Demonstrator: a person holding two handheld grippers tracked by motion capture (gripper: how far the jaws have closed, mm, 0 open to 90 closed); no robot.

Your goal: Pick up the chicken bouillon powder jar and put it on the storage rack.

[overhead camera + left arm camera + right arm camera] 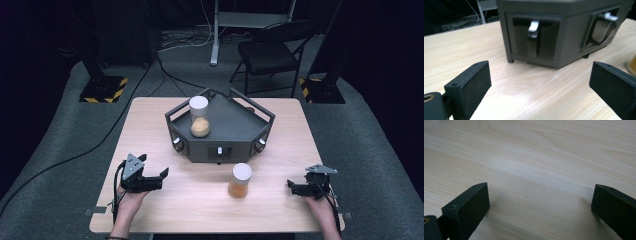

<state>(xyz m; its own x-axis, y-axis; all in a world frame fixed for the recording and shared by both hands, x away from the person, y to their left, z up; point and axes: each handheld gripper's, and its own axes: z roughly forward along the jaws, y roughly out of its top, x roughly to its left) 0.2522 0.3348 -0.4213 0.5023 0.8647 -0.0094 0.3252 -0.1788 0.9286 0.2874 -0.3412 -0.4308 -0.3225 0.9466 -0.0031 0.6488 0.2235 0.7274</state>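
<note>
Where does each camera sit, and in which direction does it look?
High view: above the person's side, looking forward and down on the table; both forearms, left gripper, right gripper.
Left gripper view: on the left gripper, facing the grey tray stand.
Right gripper view: on the right gripper, facing bare wood.
Shared: the stand's white latches.

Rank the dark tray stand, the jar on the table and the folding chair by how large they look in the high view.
1. Dark tray stand, plainly the largest.
2. Folding chair, smaller in the picture, though it stands farther off, so its true size is unsure.
3. Jar on the table, the smallest.
</note>
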